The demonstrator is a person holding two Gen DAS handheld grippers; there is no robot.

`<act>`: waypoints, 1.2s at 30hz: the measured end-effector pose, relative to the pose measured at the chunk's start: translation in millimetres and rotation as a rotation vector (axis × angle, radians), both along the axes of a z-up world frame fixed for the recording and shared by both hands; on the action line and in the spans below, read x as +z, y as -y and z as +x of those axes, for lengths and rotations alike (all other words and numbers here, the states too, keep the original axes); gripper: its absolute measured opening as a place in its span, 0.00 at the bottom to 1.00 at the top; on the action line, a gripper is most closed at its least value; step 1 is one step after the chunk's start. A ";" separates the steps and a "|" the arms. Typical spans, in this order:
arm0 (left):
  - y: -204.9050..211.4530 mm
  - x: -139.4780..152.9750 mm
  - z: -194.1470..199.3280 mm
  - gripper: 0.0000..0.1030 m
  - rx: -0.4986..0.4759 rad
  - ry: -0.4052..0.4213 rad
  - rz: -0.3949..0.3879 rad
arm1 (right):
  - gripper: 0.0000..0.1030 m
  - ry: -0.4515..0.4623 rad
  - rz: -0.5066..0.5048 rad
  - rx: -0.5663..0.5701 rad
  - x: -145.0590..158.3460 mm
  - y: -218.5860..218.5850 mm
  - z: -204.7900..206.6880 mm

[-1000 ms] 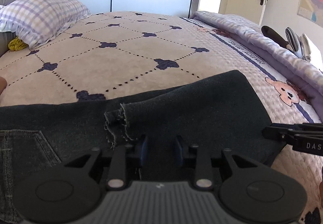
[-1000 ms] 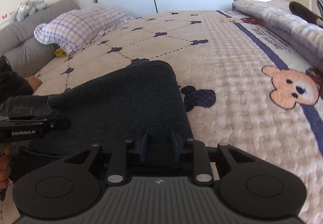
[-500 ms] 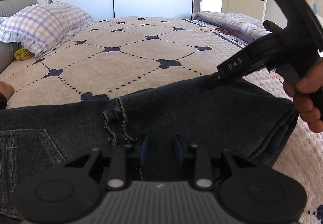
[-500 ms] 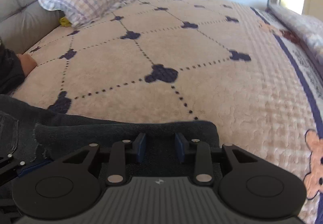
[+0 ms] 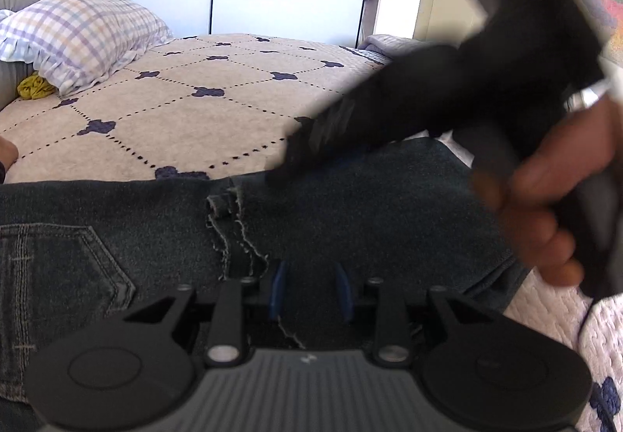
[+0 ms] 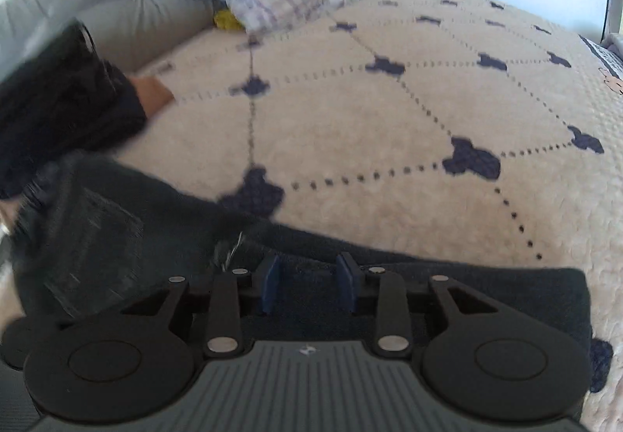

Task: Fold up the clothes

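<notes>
Dark denim jeans [image 5: 350, 206] lie folded across the near edge of the bed, back pocket at the left and a frayed hem in the middle. My left gripper [image 5: 311, 290] is open just above the denim, blue pads apart, holding nothing. My right gripper [image 6: 307, 284] is open over the far part of the jeans [image 6: 467, 284]. In the left wrist view the right gripper's body [image 5: 447, 93] passes blurred above the folded end, held by a hand [image 5: 545, 198].
The beige quilted bed cover [image 5: 194, 113] with dark clover marks stretches ahead. A checked pillow [image 5: 78, 39] and a yellow item [image 5: 33, 87] lie at the back left by the grey headboard [image 6: 128, 4]. A dark-sleeved arm [image 6: 66, 101] rests at left.
The right gripper has swung left over the jeans, and its view has turned toward the pillow. The left gripper has stayed open and rose slightly. The jeans lie folded as before.
</notes>
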State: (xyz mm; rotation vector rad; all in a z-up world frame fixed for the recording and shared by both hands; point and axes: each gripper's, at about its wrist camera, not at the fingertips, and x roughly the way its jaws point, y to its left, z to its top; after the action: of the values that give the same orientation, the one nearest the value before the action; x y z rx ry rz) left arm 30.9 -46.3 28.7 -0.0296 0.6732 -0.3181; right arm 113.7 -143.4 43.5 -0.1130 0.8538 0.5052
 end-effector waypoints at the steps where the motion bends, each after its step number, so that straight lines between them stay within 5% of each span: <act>1: -2.2 1.0 0.4 0.30 0.003 -0.009 -0.007 | 0.35 0.048 -0.019 0.009 -7.9 -5.7 -3.8; 10: -85.8 32.5 -49.7 0.46 0.179 0.040 -0.013 | 0.36 0.069 0.132 -0.025 14.3 0.0 -37.9; 12: -114.7 33.4 -64.6 0.47 0.262 0.027 -0.051 | 0.41 0.044 0.050 0.006 -12.1 -18.7 -44.4; 13: -128.2 33.4 -73.5 0.48 0.307 0.019 -0.070 | 0.43 0.128 -0.003 0.025 -19.6 -29.5 -54.9; 16: -156.8 33.7 -102.1 0.50 0.397 0.015 -0.106 | 0.42 0.139 -0.011 0.002 -6.1 -35.7 -66.0; 19: -172.9 34.6 -124.2 0.62 0.463 0.019 -0.125 | 0.40 0.124 0.178 -0.017 11.6 -17.1 -84.6; 21: -180.4 36.0 -134.9 0.65 0.560 0.044 -0.083 | 0.41 0.110 0.126 -0.033 2.3 -19.3 -95.2; 24: -197.3 30.2 -137.8 0.69 0.593 0.047 -0.152 | 0.43 0.160 0.050 -0.001 -17.5 -28.0 -112.4; 29: -211.9 16.7 -116.2 0.73 0.626 -0.016 -0.321 | 0.43 0.161 0.159 -0.044 8.5 -13.4 -137.7; 31: -215.0 11.2 -107.4 0.77 0.650 -0.033 -0.375 | 0.44 0.159 0.069 -0.082 -3.9 -14.0 -139.0; 36: -221.0 -4.2 -90.6 0.77 0.697 -0.051 -0.463 | 0.49 0.208 0.052 -0.043 -11.5 -15.2 -148.7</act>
State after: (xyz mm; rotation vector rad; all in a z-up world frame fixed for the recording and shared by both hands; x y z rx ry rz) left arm -59.8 174.7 24.5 -0.7010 0.5882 0.2071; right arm -35.0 -128.2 32.0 -0.0974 0.6384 0.4665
